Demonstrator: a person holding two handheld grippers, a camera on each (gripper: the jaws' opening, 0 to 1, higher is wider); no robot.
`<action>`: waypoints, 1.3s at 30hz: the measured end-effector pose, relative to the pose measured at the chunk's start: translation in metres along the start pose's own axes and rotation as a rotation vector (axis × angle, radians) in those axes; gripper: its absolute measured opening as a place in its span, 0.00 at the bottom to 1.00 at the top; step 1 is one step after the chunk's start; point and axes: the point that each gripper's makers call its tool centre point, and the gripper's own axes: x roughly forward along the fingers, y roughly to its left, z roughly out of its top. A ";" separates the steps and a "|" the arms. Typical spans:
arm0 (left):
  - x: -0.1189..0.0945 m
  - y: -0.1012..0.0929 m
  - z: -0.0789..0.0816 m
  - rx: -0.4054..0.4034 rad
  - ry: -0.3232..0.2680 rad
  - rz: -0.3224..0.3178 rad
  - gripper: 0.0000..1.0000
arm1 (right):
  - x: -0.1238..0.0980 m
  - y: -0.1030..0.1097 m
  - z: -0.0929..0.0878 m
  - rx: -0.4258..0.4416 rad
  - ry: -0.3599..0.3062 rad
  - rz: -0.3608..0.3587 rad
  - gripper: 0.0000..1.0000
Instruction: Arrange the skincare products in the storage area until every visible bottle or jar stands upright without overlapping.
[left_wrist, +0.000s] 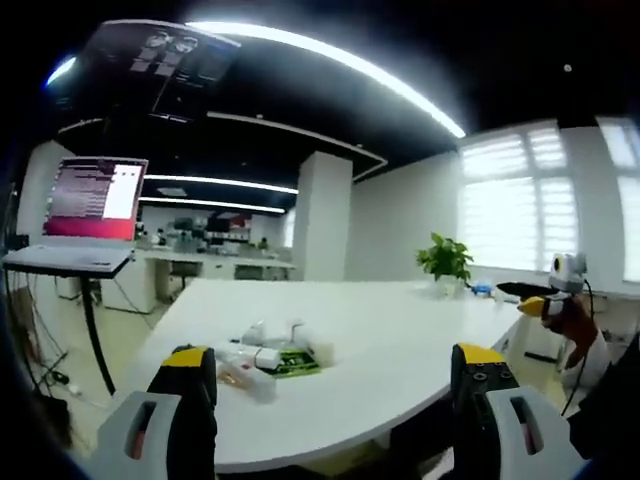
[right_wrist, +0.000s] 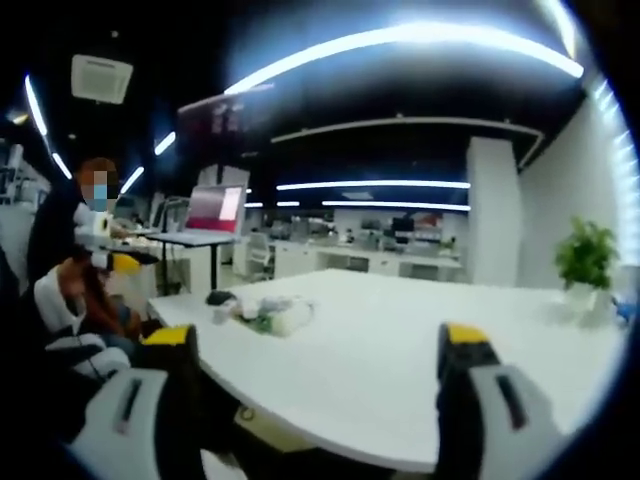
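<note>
Skincare products (left_wrist: 272, 357) clustered on table (left_wrist: 400, 330), apparently near its edge.

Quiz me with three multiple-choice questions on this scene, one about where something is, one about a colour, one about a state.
1. Where do the skincare products lie in the left gripper view?
A. On the white table, near its edge
B. On the floor
C. Beside the potted plant

2. What colour are the tips of the left claw?
A. Red
B. Yellow
C. Blue

3. What state is the right claw in?
A. Shut on a jar
B. Shut on nothing
C. Open, holding nothing

Answers:
1. A, the cluster sits on the tabletop just beyond the left jaw, far from the plant.
2. B, both jaw tips show yellow caps.
3. C, its jaws stand wide apart with only table between them.
</note>
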 end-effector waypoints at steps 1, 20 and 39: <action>0.001 -0.002 0.000 -0.001 -0.001 -0.008 1.00 | 0.000 0.000 0.000 -0.002 -0.001 0.001 1.00; 0.010 0.000 -0.009 -0.001 -0.006 -0.026 1.00 | 0.003 0.010 0.000 0.018 0.001 0.041 1.00; 0.011 0.004 -0.011 0.052 0.015 -0.022 0.99 | 0.005 0.007 -0.010 0.014 0.035 0.042 1.00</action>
